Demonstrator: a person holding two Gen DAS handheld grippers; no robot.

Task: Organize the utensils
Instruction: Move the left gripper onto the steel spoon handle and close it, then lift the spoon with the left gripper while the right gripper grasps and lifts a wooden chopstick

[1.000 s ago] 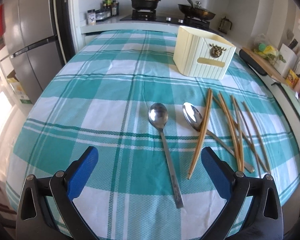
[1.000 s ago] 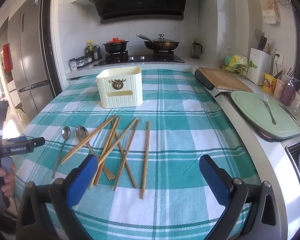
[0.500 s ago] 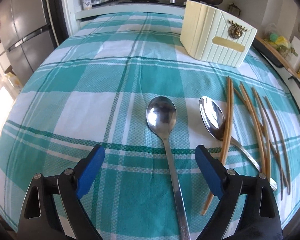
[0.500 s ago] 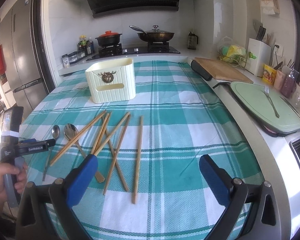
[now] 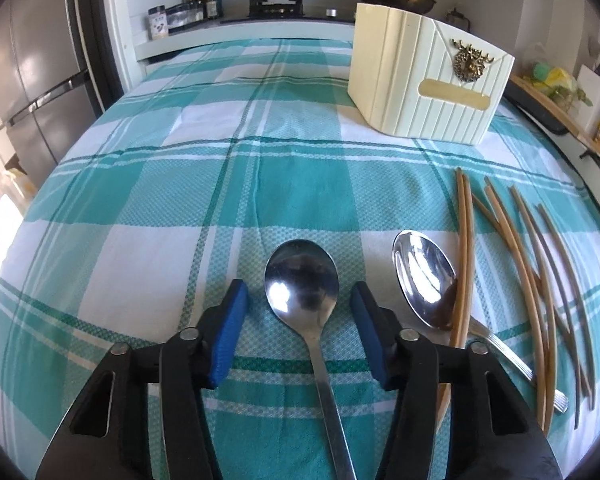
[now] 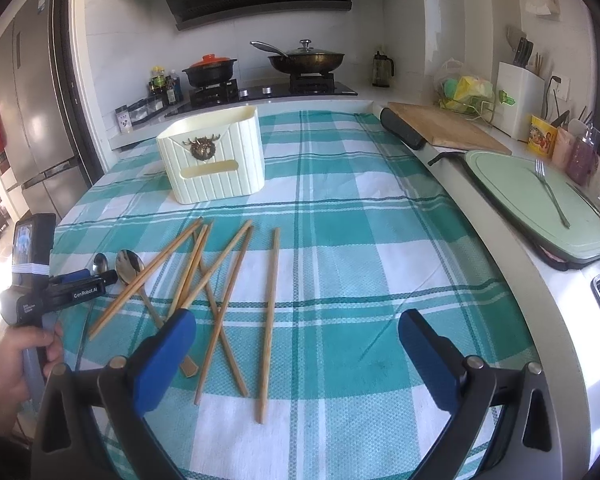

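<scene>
A steel spoon (image 5: 302, 280) lies on the teal plaid tablecloth (image 5: 180, 200), its bowl between the blue pads of my left gripper (image 5: 300, 292). The jaws are closing, with gaps still showing on both sides of the bowl. A second spoon (image 5: 424, 276) lies just to the right, partly under wooden chopsticks (image 5: 532, 292). The cream utensil box (image 5: 424, 88) stands farther back. In the right wrist view, my right gripper (image 6: 296, 320) hangs open above the cloth near the scattered chopsticks (image 6: 220, 280), holding nothing. The left gripper (image 6: 96, 278) shows there beside both spoons.
A green cutting board (image 6: 512, 196) with a fork (image 6: 552, 196) lies on the counter at the right, behind it a wooden board (image 6: 452, 130). A stove with a pot (image 6: 210, 70) and a pan (image 6: 306, 60) is at the back. A fridge (image 6: 32, 120) stands left.
My left gripper has come down and forward over the left spoon, and its jaws have narrowed around the bowl. The right gripper has drifted slightly lower and stays wide open.
</scene>
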